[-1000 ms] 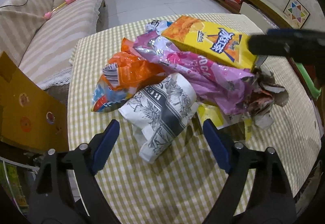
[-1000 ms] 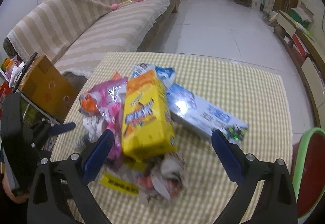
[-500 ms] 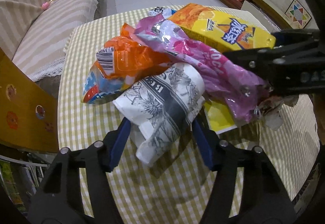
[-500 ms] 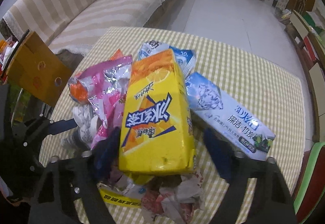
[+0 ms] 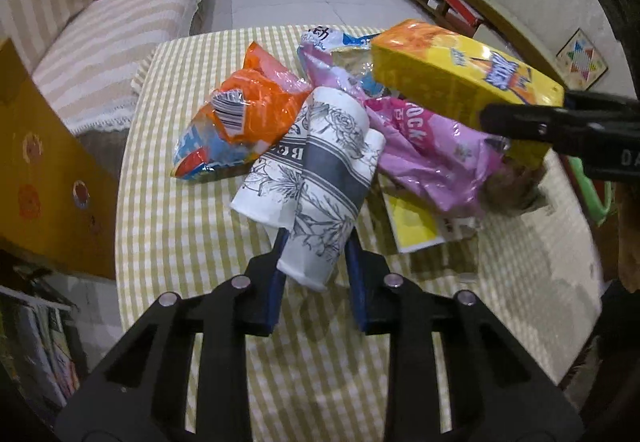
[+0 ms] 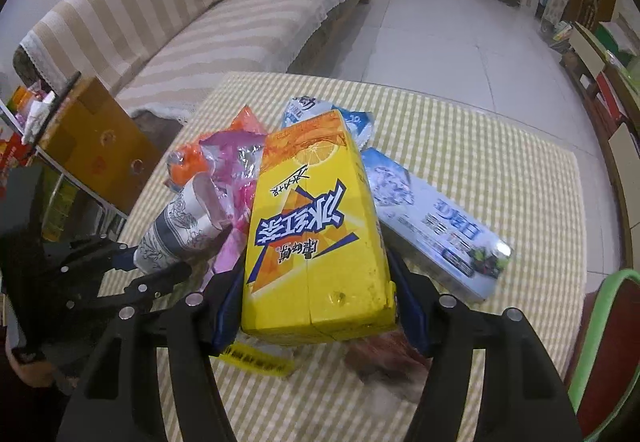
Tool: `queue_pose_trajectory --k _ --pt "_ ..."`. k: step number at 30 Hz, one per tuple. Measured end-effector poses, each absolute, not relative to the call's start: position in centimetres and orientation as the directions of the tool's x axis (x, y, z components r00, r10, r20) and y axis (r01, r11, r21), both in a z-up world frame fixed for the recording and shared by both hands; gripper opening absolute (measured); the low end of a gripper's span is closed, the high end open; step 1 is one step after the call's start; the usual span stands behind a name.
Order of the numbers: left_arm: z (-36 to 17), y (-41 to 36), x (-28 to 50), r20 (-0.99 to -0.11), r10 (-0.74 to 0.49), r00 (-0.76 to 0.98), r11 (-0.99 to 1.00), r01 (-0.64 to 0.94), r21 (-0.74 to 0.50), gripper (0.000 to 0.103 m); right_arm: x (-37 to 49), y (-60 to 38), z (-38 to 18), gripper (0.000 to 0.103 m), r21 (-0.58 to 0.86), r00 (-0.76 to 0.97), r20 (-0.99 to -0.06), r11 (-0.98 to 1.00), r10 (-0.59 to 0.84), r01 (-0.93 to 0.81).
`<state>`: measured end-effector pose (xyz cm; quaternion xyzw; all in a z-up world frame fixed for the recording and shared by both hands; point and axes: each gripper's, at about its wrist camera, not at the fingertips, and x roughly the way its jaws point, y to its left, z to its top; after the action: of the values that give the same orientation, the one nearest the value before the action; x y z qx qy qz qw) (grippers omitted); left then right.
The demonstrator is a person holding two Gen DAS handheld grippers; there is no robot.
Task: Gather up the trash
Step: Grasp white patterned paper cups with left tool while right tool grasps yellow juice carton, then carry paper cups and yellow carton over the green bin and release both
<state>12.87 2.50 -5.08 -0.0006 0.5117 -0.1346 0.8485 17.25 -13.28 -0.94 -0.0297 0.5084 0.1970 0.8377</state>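
Left wrist view: left gripper [image 5: 314, 262] has just been closing and now clenches the flowered paper cup [image 5: 320, 177] at lower centre; right gripper [image 6: 316, 306] fingers grasp the yellow tea carton [image 6: 316, 234], centre, clearing the worktop [image 6: 500, 169] pile.

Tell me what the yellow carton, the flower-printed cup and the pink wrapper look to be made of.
Yellow carton: coated paperboard, by its folded seams and slight sheen. Flower-printed cup: matte paper, crushed and creased. Pink wrapper: thin glossy plastic film, probably foil-lined, given its silvery crinkled highlights.
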Motion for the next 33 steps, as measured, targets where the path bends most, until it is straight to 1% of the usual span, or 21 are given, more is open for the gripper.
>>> queue_pose_trajectory --k 11,17,25,33 --pt "-1.9 3.6 9.5 -0.838 -0.248 0.486 0.966 0.184 -0.18 0.027 13.9 -16.4 2.7 0.062 0.201 0.461 -0.817 0.921 0.345 -0.332" --pt "0.4 2.9 8.4 -0.817 -0.264 0.513 0.964 0.173 -0.202 0.027 12.1 -18.0 4.3 0.062 0.208 0.495 -0.794 0.923 0.352 -0.323" --pt "3.7 -0.6 7.5 -0.784 -0.298 0.545 0.951 0.239 -0.195 0.027 10.1 -22.2 5.9 0.062 0.206 0.55 -0.769 0.94 0.327 -0.272" --pt "4.6 -5.7 7.3 -0.77 -0.372 0.518 0.919 0.323 -0.227 0.027 8.5 -28.0 6.4 0.062 0.223 0.598 -0.749 0.958 0.287 -0.181"
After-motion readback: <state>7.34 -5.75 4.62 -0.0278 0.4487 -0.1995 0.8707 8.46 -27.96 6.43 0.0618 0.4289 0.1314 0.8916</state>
